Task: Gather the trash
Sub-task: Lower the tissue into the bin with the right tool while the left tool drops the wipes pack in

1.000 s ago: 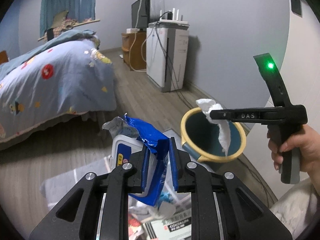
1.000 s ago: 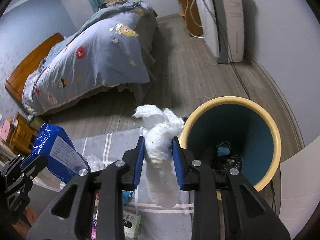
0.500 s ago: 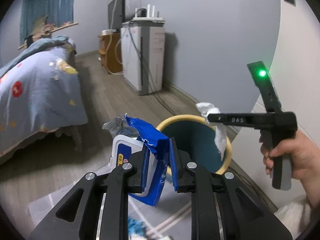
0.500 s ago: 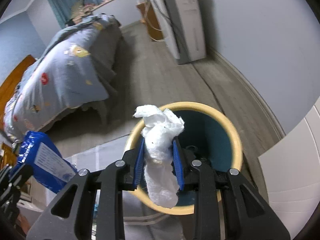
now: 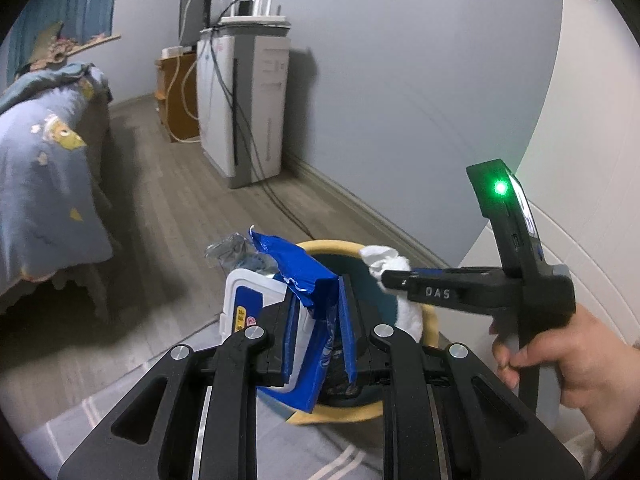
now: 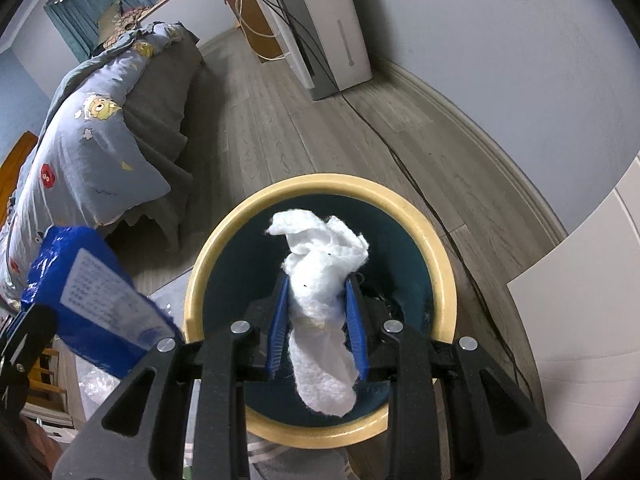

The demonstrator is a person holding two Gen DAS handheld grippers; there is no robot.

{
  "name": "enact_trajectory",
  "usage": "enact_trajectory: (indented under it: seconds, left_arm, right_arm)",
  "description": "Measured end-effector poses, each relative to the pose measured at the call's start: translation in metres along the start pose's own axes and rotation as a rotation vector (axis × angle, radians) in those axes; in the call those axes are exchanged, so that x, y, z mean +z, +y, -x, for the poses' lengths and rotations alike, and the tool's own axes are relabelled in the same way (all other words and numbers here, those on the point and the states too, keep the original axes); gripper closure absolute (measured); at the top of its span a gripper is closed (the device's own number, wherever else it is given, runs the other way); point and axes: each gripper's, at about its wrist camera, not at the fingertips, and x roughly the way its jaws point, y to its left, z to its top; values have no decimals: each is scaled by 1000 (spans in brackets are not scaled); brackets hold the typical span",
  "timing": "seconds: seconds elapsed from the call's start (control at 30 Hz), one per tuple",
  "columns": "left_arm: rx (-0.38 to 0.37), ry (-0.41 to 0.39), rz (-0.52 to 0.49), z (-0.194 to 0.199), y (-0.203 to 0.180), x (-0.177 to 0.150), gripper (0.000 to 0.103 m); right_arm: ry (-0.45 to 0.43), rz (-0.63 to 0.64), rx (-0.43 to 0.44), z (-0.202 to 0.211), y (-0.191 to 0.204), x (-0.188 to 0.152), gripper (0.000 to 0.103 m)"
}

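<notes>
Bare wood floor runs open across the upper frame, and the bin's yellow rim rings the centre. The right gripper pinches a white tissue over the bin's mouth. The left gripper clamps a torn blue wrapper at the rim's left edge.

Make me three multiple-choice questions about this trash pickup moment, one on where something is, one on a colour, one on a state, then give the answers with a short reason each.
1. Where is the white tissue?
A. on the bed
B. above the bin's opening
C. on the floor beside the bin

2. What colour is the trash bin rim?
A. yellow
B. red
C. white

3. What is the left gripper doing?
A. open, empty
B. shut on the blue wrapper
C. resting on the floor

Answers: B, the tissue hangs from the right gripper over the bin's teal interior; A, the rim is pale yellow; B, both pads press the wrapper.
</notes>
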Motion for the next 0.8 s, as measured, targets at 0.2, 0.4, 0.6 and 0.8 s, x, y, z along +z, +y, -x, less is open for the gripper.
enact_trajectory:
  seconds: [0.2,0.4,0.6,0.8]
  left_arm:
    - [-28,7,14,-22,1,-2,83]
    - [-32,62,51,-38,7,-13,77]
    - [-9,60,71,-37,15,-20,55]
    - [13,59,54,-27,15,-23,40]
  right_arm:
    - [-51,4,29,-2,0,2,76]
    - [-61,-50,36,-5,-6,5,62]
    - [-63,-70,27,-3,-8,5,48]
    - [-70,-84,28,2,-9,5,39]
